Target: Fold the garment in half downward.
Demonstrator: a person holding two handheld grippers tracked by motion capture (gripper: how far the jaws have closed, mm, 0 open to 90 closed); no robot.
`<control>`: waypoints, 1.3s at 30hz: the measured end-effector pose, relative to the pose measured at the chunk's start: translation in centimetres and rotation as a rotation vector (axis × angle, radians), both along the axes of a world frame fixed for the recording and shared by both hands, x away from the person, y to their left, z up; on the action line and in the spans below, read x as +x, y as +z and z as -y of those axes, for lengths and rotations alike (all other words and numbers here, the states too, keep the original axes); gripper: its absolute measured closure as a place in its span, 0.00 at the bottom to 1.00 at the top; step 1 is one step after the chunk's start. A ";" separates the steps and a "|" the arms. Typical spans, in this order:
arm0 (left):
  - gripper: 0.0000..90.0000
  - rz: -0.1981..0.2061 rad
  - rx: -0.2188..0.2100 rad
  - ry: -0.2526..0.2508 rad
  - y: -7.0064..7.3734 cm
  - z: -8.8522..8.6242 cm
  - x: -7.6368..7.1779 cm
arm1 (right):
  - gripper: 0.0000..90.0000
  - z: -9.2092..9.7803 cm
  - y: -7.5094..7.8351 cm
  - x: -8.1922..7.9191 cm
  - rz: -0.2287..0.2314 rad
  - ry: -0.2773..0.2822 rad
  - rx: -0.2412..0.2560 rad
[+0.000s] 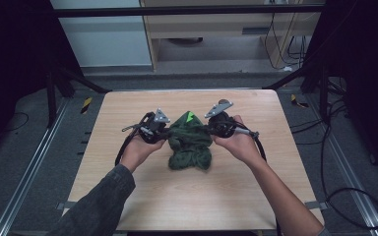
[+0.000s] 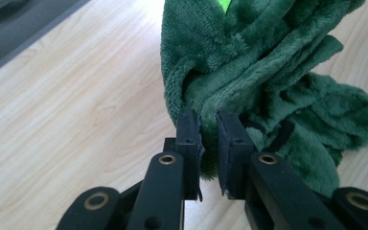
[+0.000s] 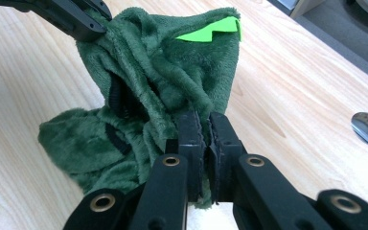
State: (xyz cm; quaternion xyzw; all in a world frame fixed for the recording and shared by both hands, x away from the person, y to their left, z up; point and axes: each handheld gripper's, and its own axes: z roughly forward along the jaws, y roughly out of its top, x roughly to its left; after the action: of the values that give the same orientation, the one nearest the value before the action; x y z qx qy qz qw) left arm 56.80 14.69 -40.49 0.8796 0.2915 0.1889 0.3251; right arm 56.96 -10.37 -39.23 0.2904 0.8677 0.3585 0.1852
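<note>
1. Green fleece garment (image 1: pixel 190 142) at mid-surface (image 1: pixel 128 108), upper part lifted between both grippers, lower folds bunched on the wood.
2. Left gripper (image 2: pixel 208 125) pinching a fold at the garment's edge; jaws nearly closed, a narrow gap left with fleece caught in it.
3. Right gripper (image 3: pixel 205 125) clamped tight on the opposite edge, jaws almost touching, fabric squeezed between.
4. Held at two opposing points, probably to spread the cloth and find its outline before laying it flat or folding.
5. Bright green jagged trim (image 3: pixel 211 29) at the raised top, likely a hood detail; black cord or band (image 3: pixel 117 103) running through the folds.
6. Raised only slightly, so the bulk stays supported and slips less from the pinch.
7. No containers on the surface; nothing stored inside anything.
</note>
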 end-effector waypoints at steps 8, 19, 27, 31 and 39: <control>0.89 -0.004 0.005 -0.014 -0.7 0.2 -0.9 | 0.95 0.2 -1.2 -1.1 -0.001 0.009 0.003; 0.88 -0.008 -0.007 -0.023 -2.0 0.3 -2.0 | 0.95 0.5 -2.7 -3.1 0.024 0.034 -0.020; 0.88 -0.018 -0.004 -0.036 -2.8 0.4 -2.7 | 0.94 0.7 -3.1 -3.7 0.021 0.049 -0.015; 0.87 -0.022 -0.004 -0.042 -3.3 0.5 -3.1 | 0.94 0.6 -3.5 -4.1 0.016 0.058 -0.012; 0.84 -0.029 -0.020 -0.038 -4.2 0.4 -3.6 | 0.94 0.5 -4.2 -4.9 0.013 0.082 -0.014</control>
State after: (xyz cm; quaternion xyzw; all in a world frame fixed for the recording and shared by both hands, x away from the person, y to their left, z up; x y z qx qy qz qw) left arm 53.16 14.31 -44.71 0.8843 0.2814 0.1669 0.3332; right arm 52.03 -10.83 -43.39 0.2509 0.8802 0.3614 0.1781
